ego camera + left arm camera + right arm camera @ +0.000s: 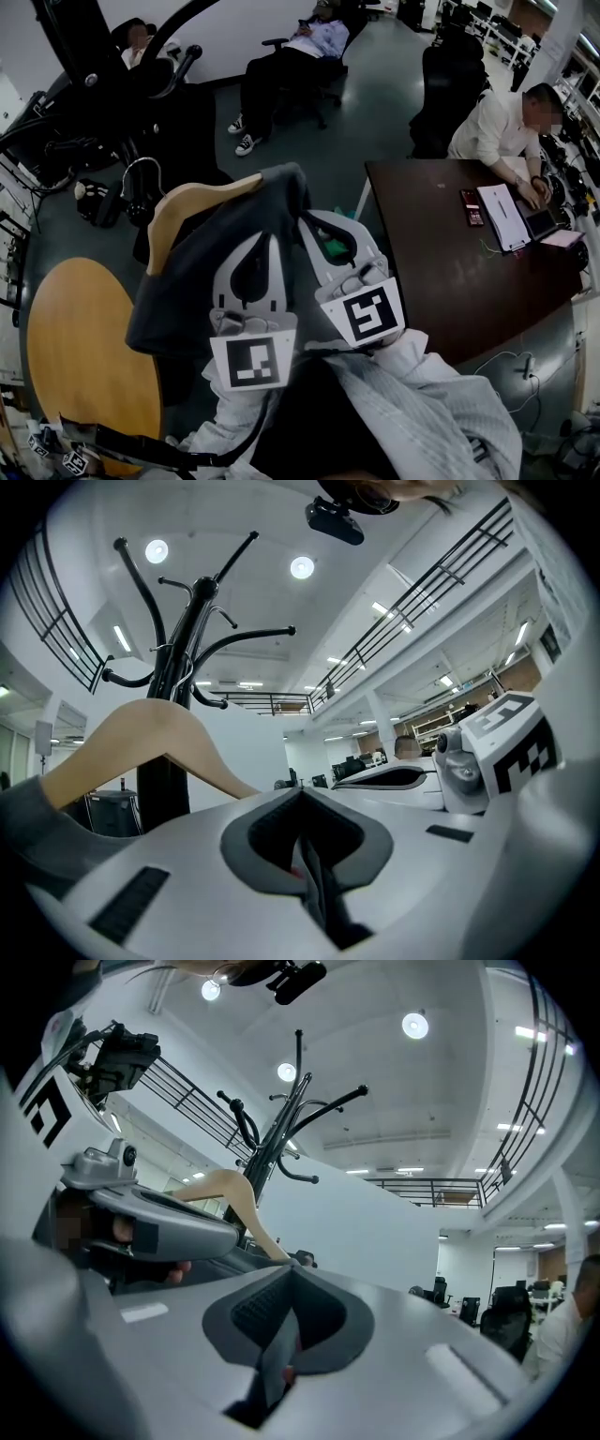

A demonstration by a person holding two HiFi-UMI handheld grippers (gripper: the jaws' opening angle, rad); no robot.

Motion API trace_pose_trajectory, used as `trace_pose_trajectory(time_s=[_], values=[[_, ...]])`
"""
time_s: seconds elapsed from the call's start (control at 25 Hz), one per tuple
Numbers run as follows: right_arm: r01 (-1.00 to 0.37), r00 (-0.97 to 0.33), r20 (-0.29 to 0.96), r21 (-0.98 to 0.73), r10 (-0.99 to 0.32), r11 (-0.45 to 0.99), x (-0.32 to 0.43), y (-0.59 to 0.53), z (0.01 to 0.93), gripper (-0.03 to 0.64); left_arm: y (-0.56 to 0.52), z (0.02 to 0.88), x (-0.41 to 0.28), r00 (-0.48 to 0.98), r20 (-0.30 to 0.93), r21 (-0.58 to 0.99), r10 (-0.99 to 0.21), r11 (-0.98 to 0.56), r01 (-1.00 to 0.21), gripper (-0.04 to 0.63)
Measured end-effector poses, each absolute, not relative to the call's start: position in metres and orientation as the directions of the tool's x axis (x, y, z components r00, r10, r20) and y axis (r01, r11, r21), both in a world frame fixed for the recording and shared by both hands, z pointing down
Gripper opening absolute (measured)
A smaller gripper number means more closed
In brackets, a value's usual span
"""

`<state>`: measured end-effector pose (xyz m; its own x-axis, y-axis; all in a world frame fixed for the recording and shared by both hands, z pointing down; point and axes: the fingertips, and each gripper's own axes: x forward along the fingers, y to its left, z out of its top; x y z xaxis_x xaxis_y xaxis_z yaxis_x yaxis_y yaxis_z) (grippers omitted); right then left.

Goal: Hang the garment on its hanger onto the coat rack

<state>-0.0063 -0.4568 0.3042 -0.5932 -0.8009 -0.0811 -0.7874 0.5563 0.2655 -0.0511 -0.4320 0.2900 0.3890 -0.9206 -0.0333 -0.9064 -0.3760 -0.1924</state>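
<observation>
A dark grey garment point(202, 272) hangs on a wooden hanger point(192, 202), raised in front of me. Both grippers hold it from below. My left gripper point(267, 239) is shut, and a fold of the grey fabric point(314, 874) is pinched between its jaws. My right gripper point(319, 225) is shut on another fold of the fabric point(277, 1349). The black coat rack point(112, 75) stands at the upper left, beyond the hanger. From the left gripper point(302, 794) the hanger's arm point(141, 738) lies in front of the rack's curved hooks point(183, 649). The right gripper point(292, 1271) also looks toward the hanger point(230, 1194) and the rack point(291, 1115).
A round wooden table point(75, 356) lies at the lower left. A dark desk point(441, 253) stands at the right, with a person point(497, 122) writing at it. Two seated people point(300, 47) and an office chair point(455, 70) are farther back.
</observation>
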Motion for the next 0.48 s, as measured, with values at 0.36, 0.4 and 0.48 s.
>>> trace_pose_trajectory(time_s=[0.36, 0.4, 0.48], values=[[-0.789, -0.597, -0.088, 0.248, -0.798, 0.562, -0.003, -0.4589, 0.3045, 0.0, -0.4349, 0.2935, -0.0514, 0.367, 0.0, -0.195, -0.93, -0.36, -0.912, 0.005], [-0.786, -0.6, -0.088, 0.25, -0.795, 0.565, -0.0033, -0.4593, 0.3043, 0.0, -0.4355, 0.2935, -0.0517, 0.366, 0.002, -0.195, -0.931, -0.36, -0.913, 0.005], [-0.781, -0.605, -0.082, 0.256, -0.792, 0.57, -0.0042, -0.4596, 0.305, 0.0, -0.4366, 0.2938, -0.0517, 0.366, 0.005, -0.2, -0.931, -0.359, -0.912, 0.005]])
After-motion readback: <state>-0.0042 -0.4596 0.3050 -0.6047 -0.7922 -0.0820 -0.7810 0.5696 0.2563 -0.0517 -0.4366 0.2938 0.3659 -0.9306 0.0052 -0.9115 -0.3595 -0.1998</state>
